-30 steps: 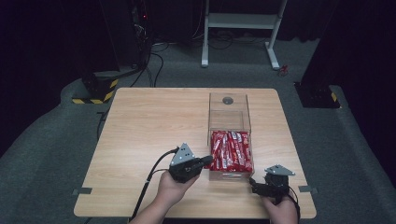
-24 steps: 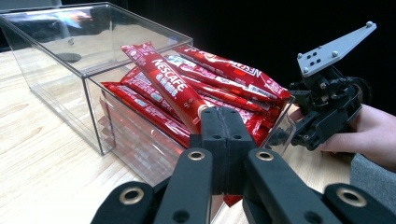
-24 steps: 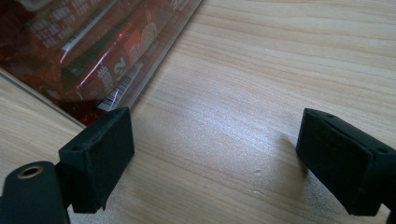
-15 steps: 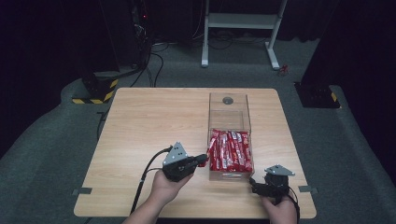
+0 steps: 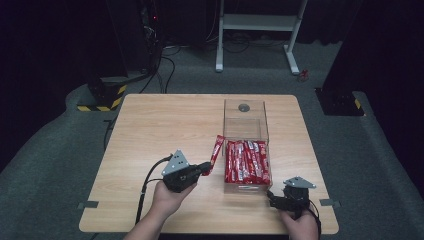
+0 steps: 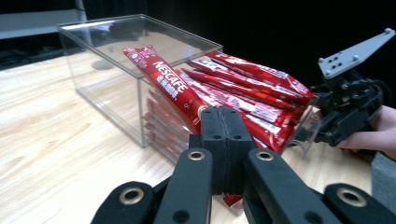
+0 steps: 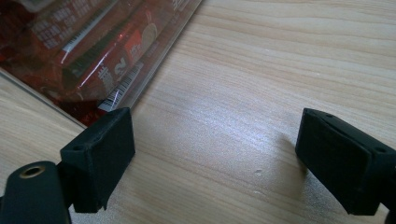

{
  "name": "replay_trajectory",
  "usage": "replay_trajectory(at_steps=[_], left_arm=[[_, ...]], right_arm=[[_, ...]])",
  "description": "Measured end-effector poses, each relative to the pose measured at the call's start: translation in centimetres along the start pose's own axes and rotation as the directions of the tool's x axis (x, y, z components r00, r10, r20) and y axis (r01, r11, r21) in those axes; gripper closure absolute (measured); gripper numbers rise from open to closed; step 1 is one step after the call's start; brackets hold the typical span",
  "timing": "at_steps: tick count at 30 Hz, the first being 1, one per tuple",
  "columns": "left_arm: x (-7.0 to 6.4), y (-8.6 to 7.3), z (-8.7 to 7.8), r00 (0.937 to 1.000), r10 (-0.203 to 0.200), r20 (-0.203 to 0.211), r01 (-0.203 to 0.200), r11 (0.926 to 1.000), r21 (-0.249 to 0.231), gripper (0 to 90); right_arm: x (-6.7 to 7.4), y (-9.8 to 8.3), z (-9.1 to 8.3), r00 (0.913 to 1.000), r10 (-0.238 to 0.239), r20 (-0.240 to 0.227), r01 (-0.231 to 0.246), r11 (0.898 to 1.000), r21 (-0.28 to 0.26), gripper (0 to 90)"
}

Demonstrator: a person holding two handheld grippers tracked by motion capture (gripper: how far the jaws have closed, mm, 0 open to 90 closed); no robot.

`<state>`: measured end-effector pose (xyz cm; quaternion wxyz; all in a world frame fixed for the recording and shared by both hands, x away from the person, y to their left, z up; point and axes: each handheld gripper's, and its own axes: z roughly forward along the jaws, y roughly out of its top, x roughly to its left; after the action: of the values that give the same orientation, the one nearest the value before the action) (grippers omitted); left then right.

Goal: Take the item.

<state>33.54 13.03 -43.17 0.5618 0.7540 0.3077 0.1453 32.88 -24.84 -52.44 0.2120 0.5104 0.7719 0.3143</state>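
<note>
Item: one red coffee stick (image 5: 216, 150), clamped at its near end in our left hand-held gripper (image 5: 204, 169), jaws pressed together on the wrapper. The stick slants up and away from the jaws, just left of the clear box (image 5: 245, 116) and outside its wall. In the left gripper view the stick (image 6: 169, 88) rises from the closed jaws in front of the box (image 6: 112, 51) and its stock.

Item: clear box, right of centre on the worktop (image 5: 150, 130). Its near half holds a packed row of red sticks (image 5: 246, 161); its far half looks bare apart from a small dark round mark.

Item: right hand-held gripper (image 5: 275, 200), resting at the near right corner of the box, jaws apart and holding nothing. The right gripper view shows bare worktop (image 7: 243, 93) between them and the box corner with sticks (image 7: 93, 51) beside the left jaw.

Step in hand, as we judge it: carrying one stick away from the box to set it on the open wood to the left.

Handling notes:
- We keep the left grip firm; the wrapper is thin and slick and could slide out.
- We carry the free end clear of the box wall so it doesn't catch.
- We lower the stick until it lies flat on the wood, then part the jaws, so it neither drops nor bounces.
- We hold the right hand-held gripper by the box corner to steady the box if it shifts.
</note>
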Motion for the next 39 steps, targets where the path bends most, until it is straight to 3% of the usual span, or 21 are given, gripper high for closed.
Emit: replay_trajectory(at_steps=[3,4,10,17,25,33,39], left_arm=[[0.5,0.0,-0.4,0.9998,0.001,-0.017,-0.002,1.0000,-0.005,90.0],[1.0,0.0,-0.7,0.9992,0.026,-0.032,-0.026,0.9997,0.002,90.0],[2.6,-0.4,-1.8,0.9953,0.024,-0.094,-0.023,0.9997,0.009,90.0],[4.5,-0.8,-2.7,0.9911,0.004,-0.133,-0.003,1.0000,0.007,90.0],[5.9,-1.6,-3.2,0.9801,0.029,-0.196,-0.022,0.9991,0.037,90.0],[7.6,-2.7,-3.4,0.9728,-0.014,-0.231,0.026,0.9983,0.051,90.0],[8.9,-3.7,-3.4,0.9623,-0.042,-0.269,0.063,0.9956,0.070,90.0]], right_arm=[[0.0,0.0,0.0,1.0000,0.002,0.001,-0.002,1.000,0.000,11.7],[0.0,0.0,0.0,1.0000,0.001,0.001,-0.001,1.000,0.001,11.7],[0.0,0.0,0.0,1.0000,0.002,0.000,-0.002,1.000,0.000,11.7],[0.0,0.0,0.0,1.0000,0.001,0.000,-0.001,1.000,0.000,12.0],[0.0,0.0,0.0,1.0000,0.001,-0.001,-0.001,1.000,0.000,12.0],[0.0,0.0,0.0,1.0000,0.001,-0.001,-0.001,1.000,0.000,12.1],[0.0,0.0,0.0,1.0000,0.000,0.000,0.000,1.000,0.000,12.2]])
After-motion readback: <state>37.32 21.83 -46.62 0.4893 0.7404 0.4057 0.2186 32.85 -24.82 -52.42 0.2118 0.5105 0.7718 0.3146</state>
